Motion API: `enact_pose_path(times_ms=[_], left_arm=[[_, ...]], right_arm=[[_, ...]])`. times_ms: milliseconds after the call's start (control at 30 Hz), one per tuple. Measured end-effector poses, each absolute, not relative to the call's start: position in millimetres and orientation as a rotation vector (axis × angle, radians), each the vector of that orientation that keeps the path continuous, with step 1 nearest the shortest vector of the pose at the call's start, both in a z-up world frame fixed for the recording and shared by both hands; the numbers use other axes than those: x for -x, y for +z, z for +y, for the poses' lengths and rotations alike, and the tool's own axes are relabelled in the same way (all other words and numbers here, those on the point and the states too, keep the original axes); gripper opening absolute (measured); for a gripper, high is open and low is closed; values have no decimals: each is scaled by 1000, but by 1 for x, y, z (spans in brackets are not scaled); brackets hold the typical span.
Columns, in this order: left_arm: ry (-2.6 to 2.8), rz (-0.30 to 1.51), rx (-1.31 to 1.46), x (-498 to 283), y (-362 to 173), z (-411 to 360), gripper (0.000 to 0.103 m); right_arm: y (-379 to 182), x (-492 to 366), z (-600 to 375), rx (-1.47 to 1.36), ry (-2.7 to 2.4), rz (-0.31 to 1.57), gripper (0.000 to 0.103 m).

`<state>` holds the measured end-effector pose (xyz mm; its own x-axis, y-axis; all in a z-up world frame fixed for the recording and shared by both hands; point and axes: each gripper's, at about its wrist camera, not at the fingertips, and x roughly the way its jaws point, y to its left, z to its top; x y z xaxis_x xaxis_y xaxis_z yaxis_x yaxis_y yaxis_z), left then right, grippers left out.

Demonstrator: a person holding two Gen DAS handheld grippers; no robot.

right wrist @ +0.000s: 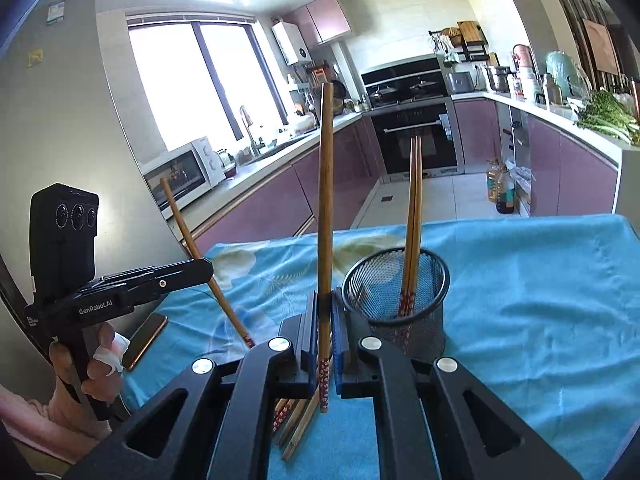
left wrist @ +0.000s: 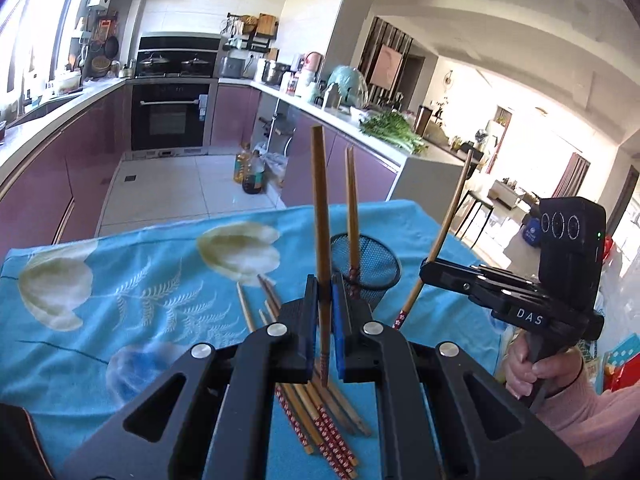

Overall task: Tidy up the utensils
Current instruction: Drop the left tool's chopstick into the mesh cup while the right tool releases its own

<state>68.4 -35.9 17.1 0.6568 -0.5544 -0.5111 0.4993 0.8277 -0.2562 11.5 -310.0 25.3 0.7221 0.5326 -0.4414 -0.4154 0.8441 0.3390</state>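
My left gripper [left wrist: 323, 300] is shut on one wooden chopstick [left wrist: 321, 216] held upright above the table. My right gripper [right wrist: 325, 316] is shut on another upright chopstick [right wrist: 326, 208]. Each gripper shows in the other's view: the right gripper [left wrist: 430, 270] with its chopstick [left wrist: 444, 232], the left gripper [right wrist: 206, 268] with its chopstick [right wrist: 192, 244]. A black mesh cup [left wrist: 366, 268] [right wrist: 400, 300] stands just beyond both grippers, with two chopsticks [right wrist: 412, 224] in it. Several loose chopsticks [left wrist: 316, 408] [right wrist: 292, 420] lie on the cloth below the grippers.
The table has a blue flowered cloth [left wrist: 140, 300] [right wrist: 540, 300]. A phone [right wrist: 144, 340] lies at its left edge. Beyond the table's far edge is kitchen floor with oil bottles [left wrist: 250, 170], purple cabinets and an oven [left wrist: 170, 118].
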Motion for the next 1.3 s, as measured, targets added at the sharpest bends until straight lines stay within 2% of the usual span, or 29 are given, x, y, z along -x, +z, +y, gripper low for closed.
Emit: enact_pose_path(times_ms=[600, 1067, 1300], left_arm=[[-670, 427, 92, -96, 83, -84, 8], [-653, 641, -81, -121, 24, -129, 8], [-649, 691, -77, -147, 8, -133, 8]], right_arm=[[82, -38, -339, -149, 451, 390, 5], [28, -85, -318, -105, 435, 605, 5], [13, -97, -309, -115, 433, 672, 5]])
